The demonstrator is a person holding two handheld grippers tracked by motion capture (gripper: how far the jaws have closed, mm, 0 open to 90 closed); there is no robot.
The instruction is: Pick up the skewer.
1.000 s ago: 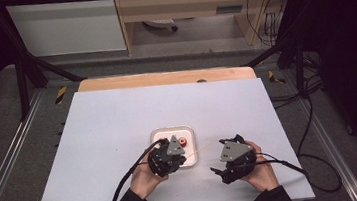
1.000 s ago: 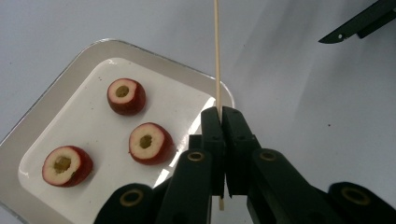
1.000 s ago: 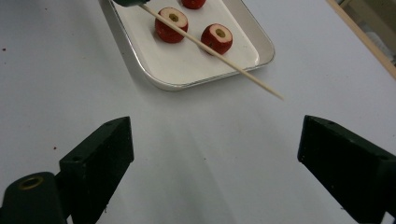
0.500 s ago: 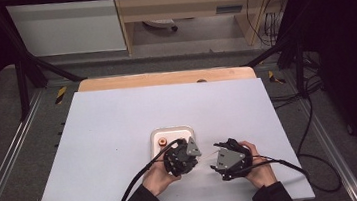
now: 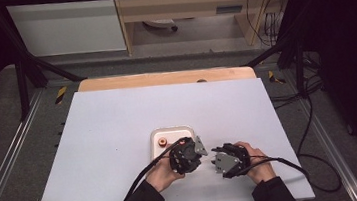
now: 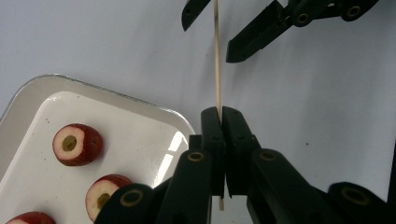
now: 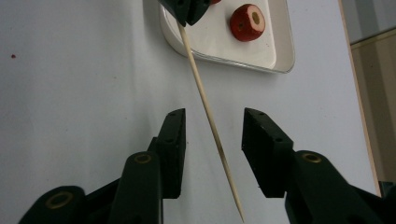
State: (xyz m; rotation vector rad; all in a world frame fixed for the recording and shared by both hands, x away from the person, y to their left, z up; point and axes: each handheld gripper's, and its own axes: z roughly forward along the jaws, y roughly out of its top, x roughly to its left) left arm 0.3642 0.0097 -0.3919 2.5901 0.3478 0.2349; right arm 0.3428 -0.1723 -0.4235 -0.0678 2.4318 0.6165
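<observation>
A thin pale wooden skewer [image 6: 217, 56] is clamped in the left gripper [image 6: 221, 116] near the front edge of the white surface [image 5: 118, 117]. The right gripper [image 7: 212, 126] is held with its jaws spread around the skewer's free end, ungrasped. Red cored fruit pieces [image 6: 77, 144], probably three, lie unthreaded in the white rounded tray [image 6: 154, 123].
</observation>
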